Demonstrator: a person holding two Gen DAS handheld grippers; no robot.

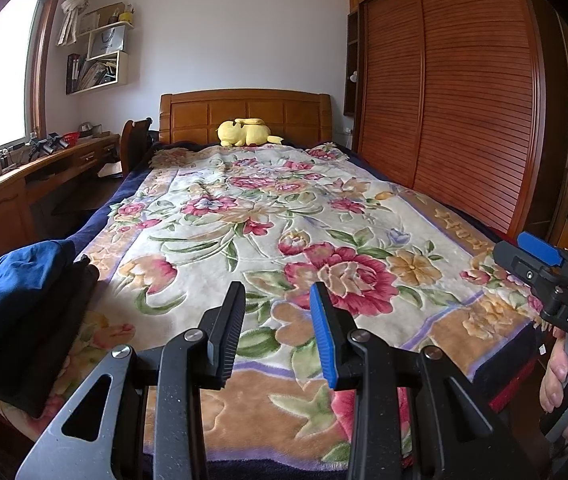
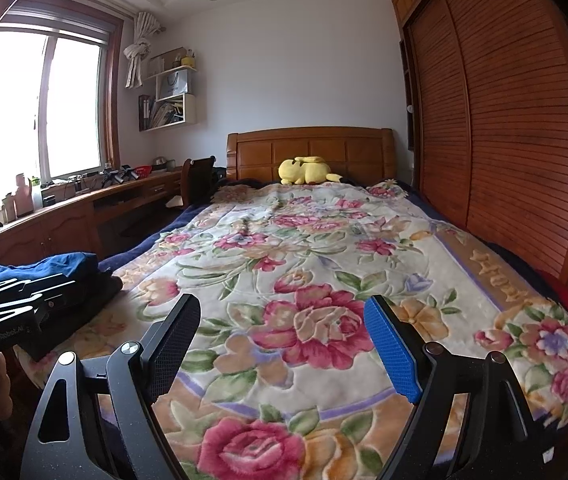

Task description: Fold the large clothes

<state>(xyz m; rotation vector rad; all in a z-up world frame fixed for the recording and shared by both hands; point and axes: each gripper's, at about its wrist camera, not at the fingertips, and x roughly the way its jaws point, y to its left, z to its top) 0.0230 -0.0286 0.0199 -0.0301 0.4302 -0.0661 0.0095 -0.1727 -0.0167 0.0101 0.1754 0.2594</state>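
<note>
Clothes (image 1: 20, 292), folded in 1 soft, limp, light stack, lie on the bed's (image 1: 268, 216) near-left corner. I hold left tongs (image 1: 278, 332) part-spread, right tongs (image 2: 284, 352) wide, both empty; I would pinch a hem.

White-walled bedroom, wooden bed (image 2: 311, 148) under a floral blanket (image 2: 323, 280), yellow plush toy (image 2: 305, 170) at the headboard, louvred wooden wardrobe (image 2: 503, 140) on the right, bright window (image 2: 40, 108) on the left — daylight pouring in — long wooden table (image 2: 64, 208) beneath, wall shelves (image 2: 172, 96) above.
</note>
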